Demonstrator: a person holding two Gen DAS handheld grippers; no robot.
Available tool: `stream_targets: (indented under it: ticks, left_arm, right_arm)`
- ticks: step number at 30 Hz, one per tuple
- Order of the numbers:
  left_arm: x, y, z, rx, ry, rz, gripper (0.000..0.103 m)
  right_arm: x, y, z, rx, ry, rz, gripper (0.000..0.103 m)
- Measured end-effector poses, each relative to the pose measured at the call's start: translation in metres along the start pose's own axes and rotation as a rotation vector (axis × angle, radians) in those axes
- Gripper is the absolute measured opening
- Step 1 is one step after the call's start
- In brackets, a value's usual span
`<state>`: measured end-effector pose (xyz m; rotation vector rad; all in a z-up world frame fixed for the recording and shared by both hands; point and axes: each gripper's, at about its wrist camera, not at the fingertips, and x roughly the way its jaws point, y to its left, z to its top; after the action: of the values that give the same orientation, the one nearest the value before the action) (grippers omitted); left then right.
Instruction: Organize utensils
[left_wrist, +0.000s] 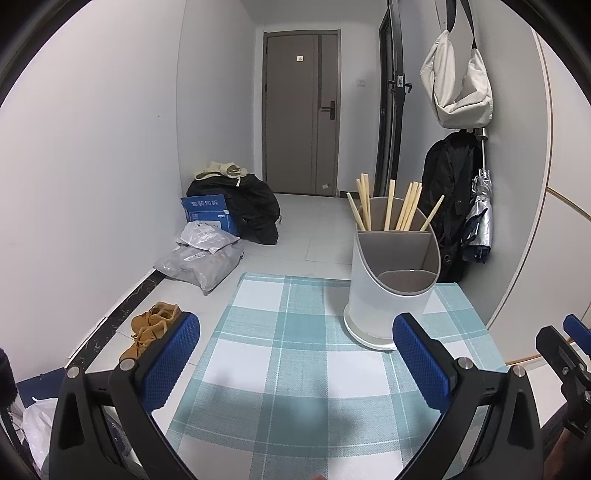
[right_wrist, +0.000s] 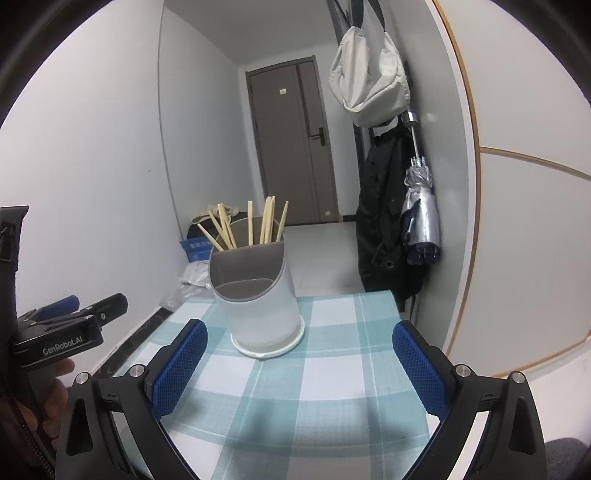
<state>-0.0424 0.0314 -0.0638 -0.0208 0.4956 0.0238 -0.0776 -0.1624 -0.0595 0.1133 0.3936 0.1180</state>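
Chopsticks (left_wrist: 391, 206) stand in the rear compartment of the holder (left_wrist: 391, 291), far right on the checked cloth (left_wrist: 280, 354). My left gripper (left_wrist: 295, 362) and right gripper (right_wrist: 299, 365) both gape, grasping nothing. Risk: a nudged holder tips off the table's far edge. Only the left view shows shoes (left_wrist: 151, 328); only the right shows my hand (right_wrist: 55, 398).

A utensil holder (left_wrist: 391, 280) is standing on the tablecloth (left_wrist: 280, 354) right of frame centre, chopsticks (left_wrist: 388, 206) sitting in its rear compartment. Shoes (left_wrist: 151, 328) are lying on the floor at lower left.
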Motion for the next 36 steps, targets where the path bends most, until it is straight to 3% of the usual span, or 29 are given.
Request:
stream_targets:
  ticks: [25, 36]
  left_arm:
    - [-0.002, -0.0026, -0.0023, 0.012, -0.002, -0.003, 0.102]
    - [-0.0024, 0.0, -0.0025, -0.004, -0.014, 0.039, 0.102]
  right_arm:
    - [-0.0024, -0.0039, 0.0012, 0.008, -0.006, -0.011, 0.101]
    - [-0.0026, -0.0036, 0.0007, 0.007, -0.004, -0.011, 0.101]
